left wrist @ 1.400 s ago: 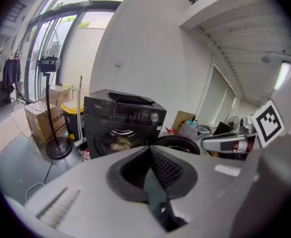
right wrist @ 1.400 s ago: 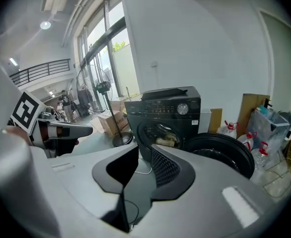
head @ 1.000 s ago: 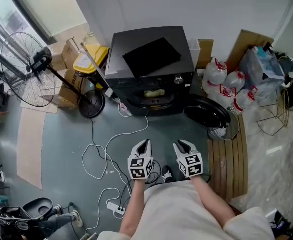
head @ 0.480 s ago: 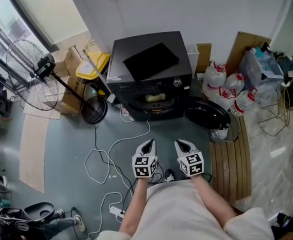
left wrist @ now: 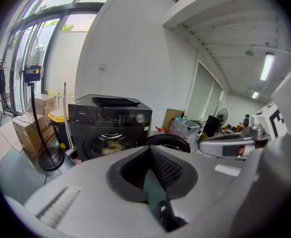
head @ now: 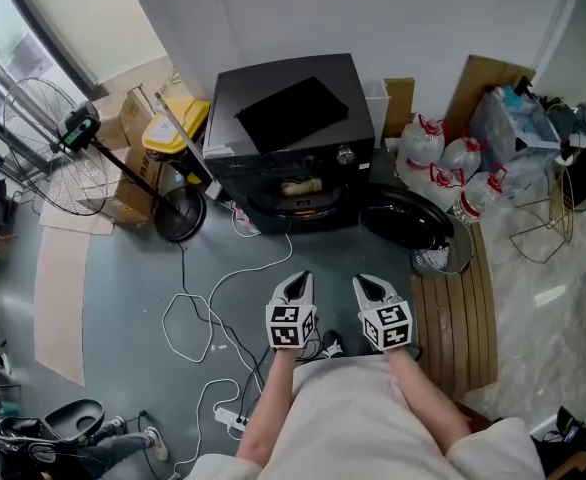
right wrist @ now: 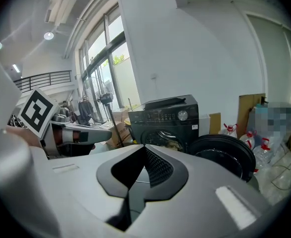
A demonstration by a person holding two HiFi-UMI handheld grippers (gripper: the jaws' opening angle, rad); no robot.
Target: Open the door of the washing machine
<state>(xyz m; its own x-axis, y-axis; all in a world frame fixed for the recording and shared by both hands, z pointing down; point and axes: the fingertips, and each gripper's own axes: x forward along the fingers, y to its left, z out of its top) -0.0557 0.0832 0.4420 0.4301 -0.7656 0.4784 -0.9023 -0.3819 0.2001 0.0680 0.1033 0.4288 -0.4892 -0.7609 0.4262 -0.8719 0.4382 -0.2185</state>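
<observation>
The washing machine (head: 283, 133) stands at twelve o'clock, its door (head: 405, 218) hanging open at one o'clock. A fan (head: 73, 130) stands at ten o'clock, and water bottles (head: 441, 163) cluster at two o'clock, behind the door.

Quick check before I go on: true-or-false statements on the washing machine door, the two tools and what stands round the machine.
The washing machine door is closed. False: it stands swung open at the machine's right in the head view.
The left tool and right tool are both shut, nothing between them. True.
The left tool touches the door. False: both tools are near the person, apart from the machine.
A pale yellowish item lies inside the machine. True.
The standing fan is right of the machine. False: it stands at its left.
</observation>
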